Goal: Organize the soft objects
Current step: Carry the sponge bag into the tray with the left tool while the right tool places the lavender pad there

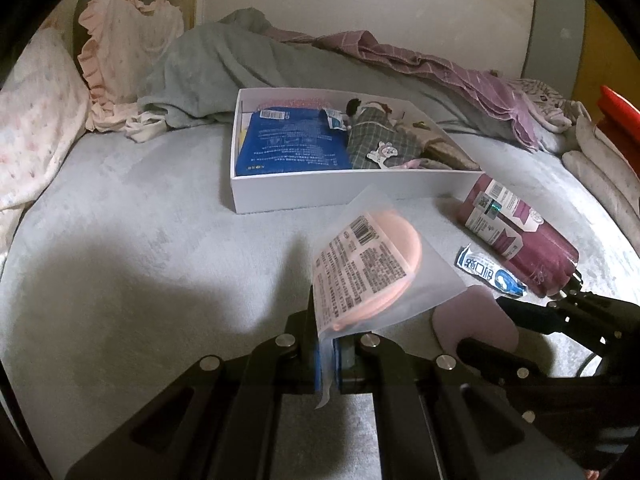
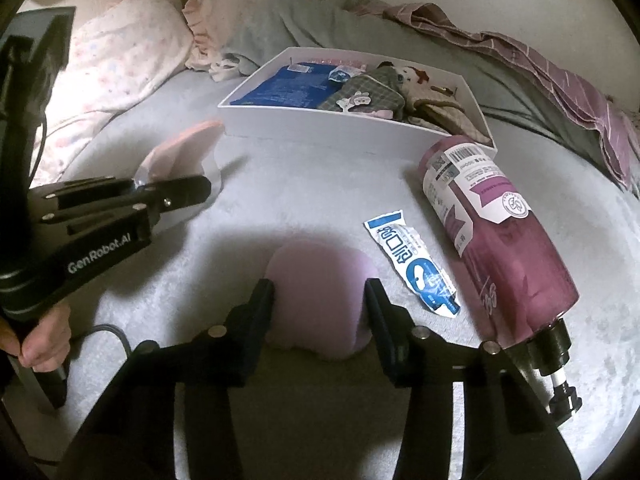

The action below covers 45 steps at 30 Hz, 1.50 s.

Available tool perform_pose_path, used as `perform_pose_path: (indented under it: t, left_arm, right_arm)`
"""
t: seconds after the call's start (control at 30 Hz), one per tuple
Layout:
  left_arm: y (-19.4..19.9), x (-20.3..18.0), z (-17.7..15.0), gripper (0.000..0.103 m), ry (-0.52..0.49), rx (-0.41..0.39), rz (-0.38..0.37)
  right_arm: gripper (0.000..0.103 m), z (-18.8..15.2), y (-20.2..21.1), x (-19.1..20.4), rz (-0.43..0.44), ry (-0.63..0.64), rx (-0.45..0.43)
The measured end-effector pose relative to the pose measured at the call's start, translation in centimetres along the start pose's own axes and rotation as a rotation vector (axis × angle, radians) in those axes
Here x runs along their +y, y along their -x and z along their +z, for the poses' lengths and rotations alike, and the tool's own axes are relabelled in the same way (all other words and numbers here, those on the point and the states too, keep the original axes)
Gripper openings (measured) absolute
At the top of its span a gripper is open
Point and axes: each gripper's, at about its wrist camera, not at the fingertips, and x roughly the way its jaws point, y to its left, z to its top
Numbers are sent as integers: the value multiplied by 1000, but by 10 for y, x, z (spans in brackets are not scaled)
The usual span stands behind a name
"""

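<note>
Left gripper (image 1: 328, 354) pinching frosted plastic pouch with pink round pad (image 1: 372, 264); thin edge could slip. Right gripper (image 2: 320, 300) spread around lilac soft sponge (image 2: 320, 280); could nudge blue-white sachet (image 2: 412, 262).

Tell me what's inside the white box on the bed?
The white box holds a blue packet, a small blue-and-white sachet, a grey checked cloth and a little doll. A pink thing peeks from behind the packet; whatever lies underneath is covered.

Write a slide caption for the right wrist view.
Open right gripper straddles a lilac soft pad beside a maroon pump bottle.
</note>
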Motion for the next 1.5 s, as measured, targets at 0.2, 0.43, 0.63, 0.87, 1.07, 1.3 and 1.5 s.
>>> perform_pose_path:
  t: [0.2, 0.43, 0.63, 0.87, 1.07, 1.3, 1.5]
  left_arm:
    - [2, 2, 5, 2, 1, 0, 5]
    - [13, 19, 36, 2, 30, -27, -19]
    - [9, 18, 78, 2, -22, -49, -54]
    - [-30, 16, 110, 2, -35, -7, -72]
    - [-58, 11, 125, 2, -53, 23, -45]
    - [-85, 13, 149, 2, -61, 17, 26]
    - [-111, 19, 178, 2, 16, 59, -61]
  right_arm:
    - [29, 6, 5, -2, 12, -7, -2]
    - [27, 37, 27, -18, 68, -81, -71]
    - [28, 74, 23, -34, -16, -156, -74]
    - [29, 105, 12, -62, 18, -249, -77]
    - [30, 139, 11, -88, 35, -307, -131]
    - [30, 187, -39, -132, 79, -412, -47]
    - [30, 216, -85, -150, -34, -421, 9]
